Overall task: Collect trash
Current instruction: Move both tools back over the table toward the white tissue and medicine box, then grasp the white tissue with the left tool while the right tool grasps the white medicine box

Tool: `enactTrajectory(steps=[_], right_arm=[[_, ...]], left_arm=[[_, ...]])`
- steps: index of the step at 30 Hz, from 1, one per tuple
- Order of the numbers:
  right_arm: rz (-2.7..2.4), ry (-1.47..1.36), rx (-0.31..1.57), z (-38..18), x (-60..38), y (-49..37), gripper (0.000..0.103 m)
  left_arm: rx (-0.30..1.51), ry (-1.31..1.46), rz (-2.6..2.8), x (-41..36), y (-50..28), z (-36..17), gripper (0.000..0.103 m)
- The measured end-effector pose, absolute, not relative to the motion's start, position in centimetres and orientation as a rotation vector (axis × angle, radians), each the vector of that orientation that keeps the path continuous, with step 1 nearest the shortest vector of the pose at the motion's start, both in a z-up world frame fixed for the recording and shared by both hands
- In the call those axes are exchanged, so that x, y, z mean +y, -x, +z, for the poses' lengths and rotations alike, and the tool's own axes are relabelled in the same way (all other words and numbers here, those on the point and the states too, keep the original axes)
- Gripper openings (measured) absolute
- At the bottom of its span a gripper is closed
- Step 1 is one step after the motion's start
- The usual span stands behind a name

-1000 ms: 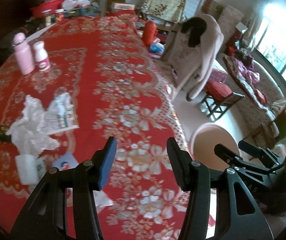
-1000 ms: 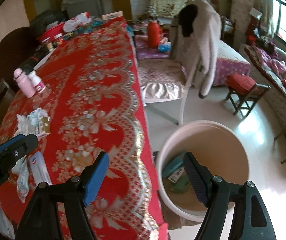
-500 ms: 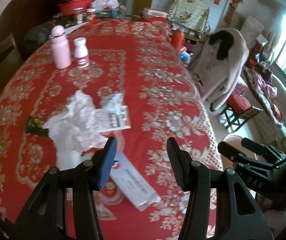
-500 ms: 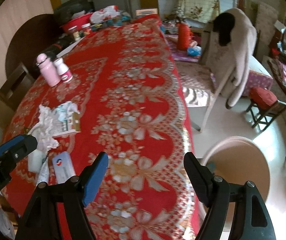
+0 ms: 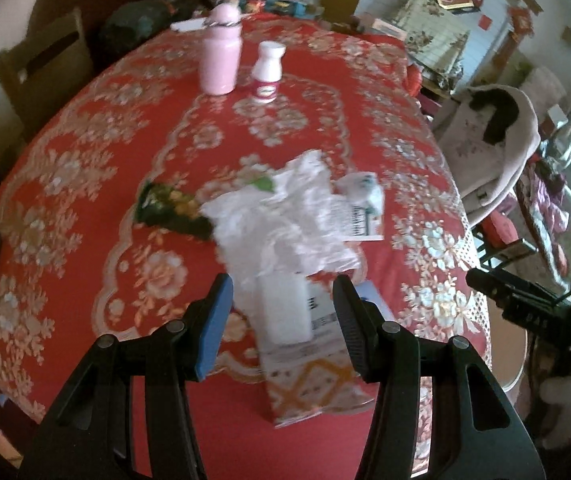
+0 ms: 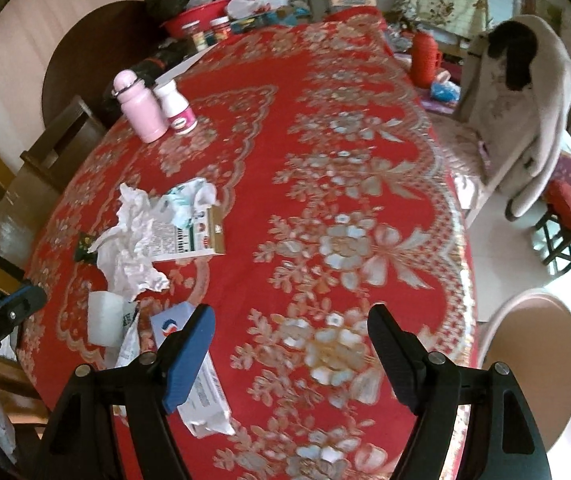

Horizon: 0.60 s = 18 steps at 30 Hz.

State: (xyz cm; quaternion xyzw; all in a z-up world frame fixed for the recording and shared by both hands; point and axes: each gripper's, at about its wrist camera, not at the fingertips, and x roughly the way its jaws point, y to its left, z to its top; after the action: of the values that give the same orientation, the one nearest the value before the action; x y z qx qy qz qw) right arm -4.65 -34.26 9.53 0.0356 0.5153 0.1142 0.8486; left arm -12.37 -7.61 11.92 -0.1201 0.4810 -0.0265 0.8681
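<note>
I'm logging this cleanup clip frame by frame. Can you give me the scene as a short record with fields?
surface: table with a red flowered cloth
trash: crumpled tissue, flat carton, white packet, dark wrapper
not trash: pink bottle, white bottle, both upright
bin: pink, on the floor by the table
left gripper: open, empty, above a small white bottle
right gripper: open, empty

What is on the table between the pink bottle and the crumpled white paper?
Nothing but bare red tablecloth lies between the pink bottle and the crumpled white paper; the right wrist view shows it best.
</note>
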Motion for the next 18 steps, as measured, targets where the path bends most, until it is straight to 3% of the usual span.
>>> enactTrajectory(steps=[12,14,18], right_arm=[[0.395,-0.035,1.205,6.2,-28.4,4.3,0.077],[0.404,-0.017,1.23,5.3,-27.9,4.9,0.077],[0.396,0.015,1.246,4.2,-27.4,5.9,0.077]], left_arm=[[1.046,0.321,-0.059,-4.7,9.7,9.7,0.052],[1.044,0.326,-0.07,-4.7,8.5,9.6,0.057],[1.071,0.323,-0.086,-5.3,5.6,8.3,0.058]])
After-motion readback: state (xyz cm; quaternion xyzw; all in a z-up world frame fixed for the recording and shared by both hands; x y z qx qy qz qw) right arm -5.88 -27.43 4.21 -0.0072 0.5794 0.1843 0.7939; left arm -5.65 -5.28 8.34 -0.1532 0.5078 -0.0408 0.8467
